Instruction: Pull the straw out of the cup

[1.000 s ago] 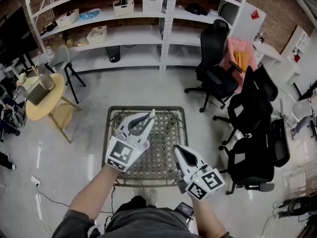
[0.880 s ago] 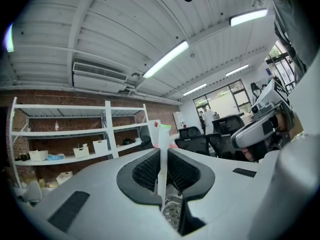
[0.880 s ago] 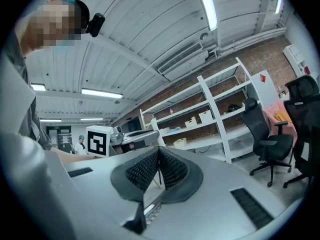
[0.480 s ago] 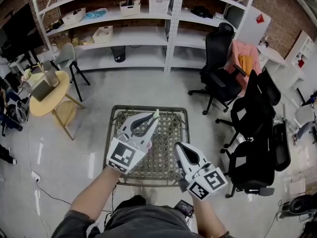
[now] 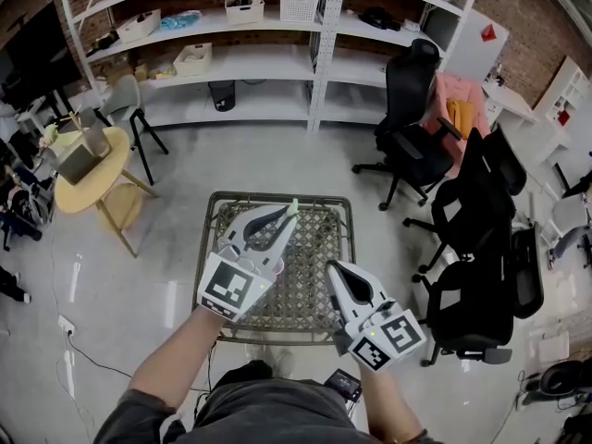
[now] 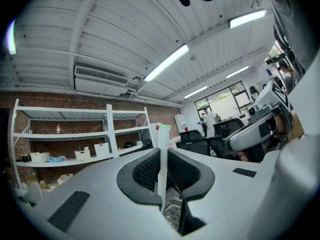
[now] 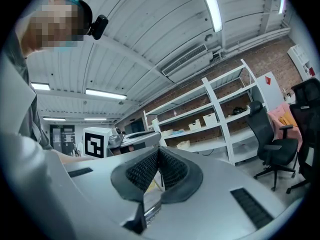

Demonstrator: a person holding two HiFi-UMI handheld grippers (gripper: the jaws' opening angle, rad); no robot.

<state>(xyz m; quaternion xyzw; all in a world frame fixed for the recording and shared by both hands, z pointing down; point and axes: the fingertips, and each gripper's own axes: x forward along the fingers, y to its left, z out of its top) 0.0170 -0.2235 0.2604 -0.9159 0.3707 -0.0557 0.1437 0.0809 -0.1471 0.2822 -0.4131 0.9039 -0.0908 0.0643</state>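
Where the left gripper's [image 6: 161,156] jaws come together, the straw [image 6: 161,138] stands upright, pinched between the dark ribbed pads. Its white shaft pokes past the tips and ends in a green end (a bit of red is beside it). In the head view the straw [image 5: 293,207] sticks out just beyond the left gripper [image 5: 287,218], over the far part of the wire-mesh table [image 5: 319,248]. A pale pink bit [image 5: 275,265] peeks out at the side of that gripper's body; I cannot tell whether it is the cup.

The left gripper is clamped on the straw, with the jaws nearly together. It is held level and points away from the person, marker cube [image 5: 231,288] nearest the camera and bare forearm [image 5: 176,359] behind it.

The right gripper [image 5: 333,267] is beside the left one, apart from it and nearer the person, over the table's near right corner. It is also level, with its own marker cube [image 5: 387,339] at the back. In the right gripper view the right gripper's [image 7: 158,151] jaws meet at the tips with nothing between them.

Shelving [image 5: 277,26] and office chairs [image 5: 407,109] stand beyond.
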